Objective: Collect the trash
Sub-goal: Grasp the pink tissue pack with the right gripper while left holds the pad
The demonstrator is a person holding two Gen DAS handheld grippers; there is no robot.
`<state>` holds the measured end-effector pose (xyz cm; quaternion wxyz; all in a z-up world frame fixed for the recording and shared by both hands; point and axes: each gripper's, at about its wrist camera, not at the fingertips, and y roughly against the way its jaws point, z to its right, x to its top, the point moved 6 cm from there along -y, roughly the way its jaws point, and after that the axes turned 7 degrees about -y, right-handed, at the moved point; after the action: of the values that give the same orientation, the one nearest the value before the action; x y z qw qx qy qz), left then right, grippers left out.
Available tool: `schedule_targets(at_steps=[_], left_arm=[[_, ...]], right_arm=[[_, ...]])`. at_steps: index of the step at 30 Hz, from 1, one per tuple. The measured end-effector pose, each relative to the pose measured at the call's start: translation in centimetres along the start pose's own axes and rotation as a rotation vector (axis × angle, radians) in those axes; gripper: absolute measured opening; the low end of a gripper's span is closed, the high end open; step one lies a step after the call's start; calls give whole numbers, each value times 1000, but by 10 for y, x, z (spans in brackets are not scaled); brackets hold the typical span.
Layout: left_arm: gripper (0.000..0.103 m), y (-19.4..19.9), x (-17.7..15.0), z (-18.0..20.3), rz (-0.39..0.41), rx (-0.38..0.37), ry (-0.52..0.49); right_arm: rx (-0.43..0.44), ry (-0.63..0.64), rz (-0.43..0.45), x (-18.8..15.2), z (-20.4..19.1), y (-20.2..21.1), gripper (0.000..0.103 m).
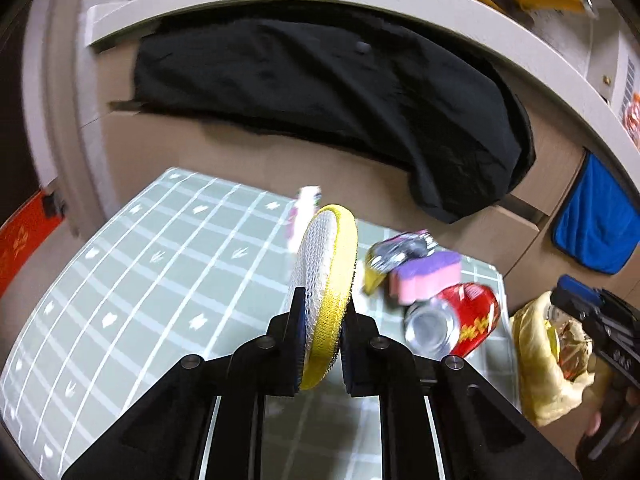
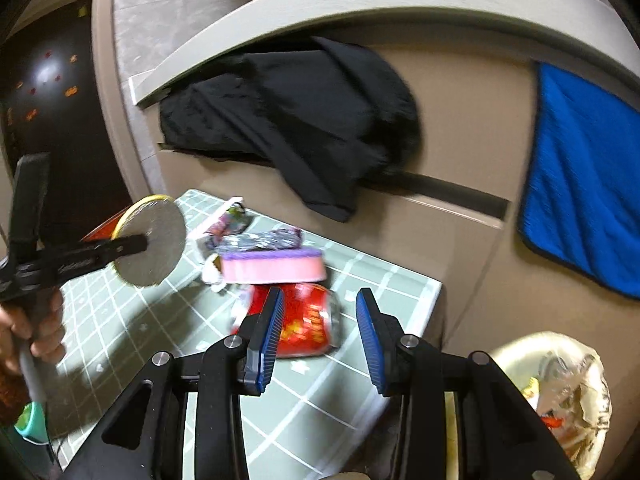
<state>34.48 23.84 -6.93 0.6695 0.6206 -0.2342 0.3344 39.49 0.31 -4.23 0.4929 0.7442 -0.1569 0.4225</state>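
1. The left gripper (image 1: 322, 312) is clenched on a round yellow-rimmed scrub pad (image 1: 326, 280), held on edge above the green checked mat (image 1: 132, 280); in the right wrist view the same pad (image 2: 154, 240) shows its grey face, at the left of the scene
2. The right gripper (image 2: 320, 328) has its fingers released – nothing lies between the blue pads (image 2: 370, 336) – and it hangs over the near right part of the mat
3. A crushed red can (image 2: 304, 320) lies on the mat just beyond the right gripper
4. A pink and purple sponge (image 2: 272, 266) rests just behind the can, with crumpled foil wrappers (image 2: 256, 238) farther back
5. A yellow trash bag (image 2: 560, 384) sits open at the near right, off the mat – litter shows inside
6. A black cloth (image 1: 340, 108) and a blue towel (image 2: 588, 176) hang on the beige cabinet (image 2: 472, 128) behind
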Motion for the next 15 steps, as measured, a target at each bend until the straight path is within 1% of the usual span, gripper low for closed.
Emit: schedule_targets(at_steps=[3, 9, 13, 15], left_arm=[[15, 13, -13, -28, 7, 28, 38], [15, 31, -27, -72, 45, 77, 114], [15, 39, -31, -90, 68, 87, 148], [15, 40, -32, -95, 77, 97, 154]], right_arm=[[23, 9, -10, 3, -21, -8, 35], [119, -16, -77, 11, -80, -42, 35], [143, 8, -118, 15, -130, -76, 35], [135, 20, -129, 19, -147, -97, 35]])
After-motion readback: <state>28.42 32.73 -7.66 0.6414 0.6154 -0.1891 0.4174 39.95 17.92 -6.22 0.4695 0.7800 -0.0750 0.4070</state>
